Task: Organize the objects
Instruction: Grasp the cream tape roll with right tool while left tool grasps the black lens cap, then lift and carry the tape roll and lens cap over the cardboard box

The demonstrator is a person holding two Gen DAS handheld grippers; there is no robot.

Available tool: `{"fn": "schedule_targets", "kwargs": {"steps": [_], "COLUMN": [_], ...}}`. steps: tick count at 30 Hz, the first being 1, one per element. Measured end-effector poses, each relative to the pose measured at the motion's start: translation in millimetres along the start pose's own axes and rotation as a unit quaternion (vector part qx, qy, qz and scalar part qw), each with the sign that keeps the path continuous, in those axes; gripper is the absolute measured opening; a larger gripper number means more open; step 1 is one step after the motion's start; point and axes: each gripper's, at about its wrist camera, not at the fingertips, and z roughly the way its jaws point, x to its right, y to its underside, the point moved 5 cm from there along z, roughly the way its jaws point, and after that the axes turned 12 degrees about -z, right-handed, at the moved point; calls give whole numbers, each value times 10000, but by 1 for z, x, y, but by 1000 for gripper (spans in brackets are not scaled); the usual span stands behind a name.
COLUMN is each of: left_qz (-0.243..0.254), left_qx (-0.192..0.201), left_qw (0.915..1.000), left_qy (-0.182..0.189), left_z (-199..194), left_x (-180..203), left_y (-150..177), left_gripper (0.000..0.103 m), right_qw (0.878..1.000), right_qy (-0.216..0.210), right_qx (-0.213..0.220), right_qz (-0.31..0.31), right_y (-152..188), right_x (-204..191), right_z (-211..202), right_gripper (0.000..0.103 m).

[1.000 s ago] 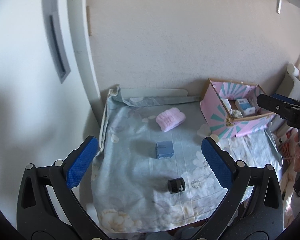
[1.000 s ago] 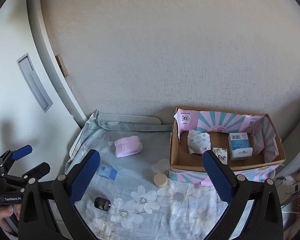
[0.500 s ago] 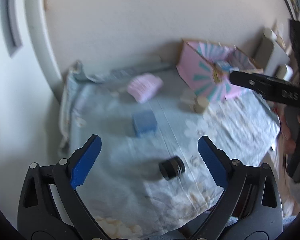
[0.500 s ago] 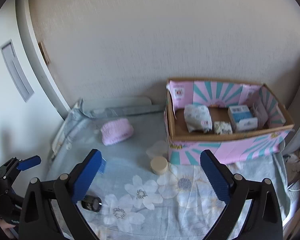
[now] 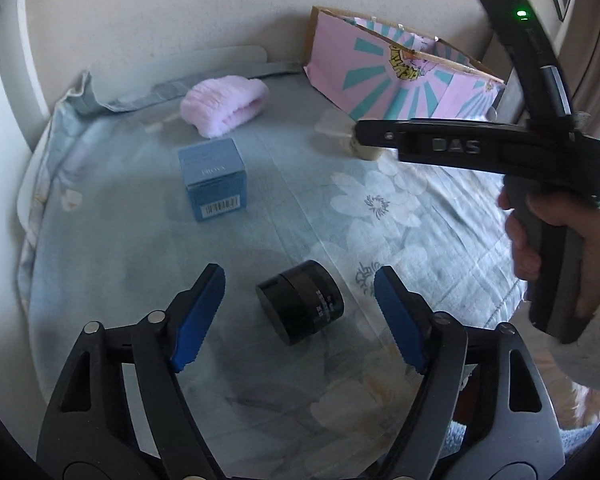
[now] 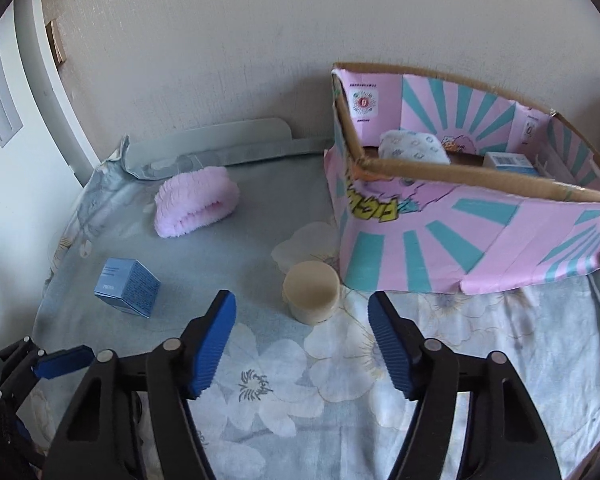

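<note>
A small black jar (image 5: 300,306) lies on its side on the flowered cloth, right between the open fingers of my left gripper (image 5: 299,312). A blue carton (image 5: 213,178) (image 6: 127,286) and a pink fluffy cloth (image 5: 225,103) (image 6: 196,200) lie farther back. A cream jar (image 6: 311,296) stands just ahead of my open, empty right gripper (image 6: 302,336), close to the pink and teal cardboard box (image 6: 452,236) (image 5: 384,80). The box holds a white patterned pouch (image 6: 414,146) and a blue and white carton (image 6: 508,162).
The flowered cloth (image 6: 480,340) covers a small table against a textured wall (image 6: 260,40). A white door frame (image 6: 40,80) is at the left. The right gripper's body and the hand holding it (image 5: 556,216) fill the right of the left wrist view.
Both grippers have come down and forward. The left one has closed in around the black jar; the right one has neared the cream jar and the box.
</note>
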Motion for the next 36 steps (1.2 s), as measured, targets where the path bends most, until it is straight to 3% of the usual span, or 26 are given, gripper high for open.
{"fn": "schedule_targets", "kwargs": {"steps": [10,17,36], "left_qz": [-119,-10,12], "left_qx": [2,7,170], "left_qw": [9998,9999,9997], "left_qy": [162,151,146], "left_z": [8,12,-10], "left_x": [-3,-1,4], "left_y": [0,1,-20], "left_gripper": [56,41,41], "right_qw": [9999,9997,9996], "right_qy": [55,116,88], "right_qx": [-104,-208,-168], "right_qz": [-63,100,213], "right_y": [1,2,-9], "right_x": [-2,6,-5], "right_z": [20,27,8], "right_gripper": [48,33,31]}}
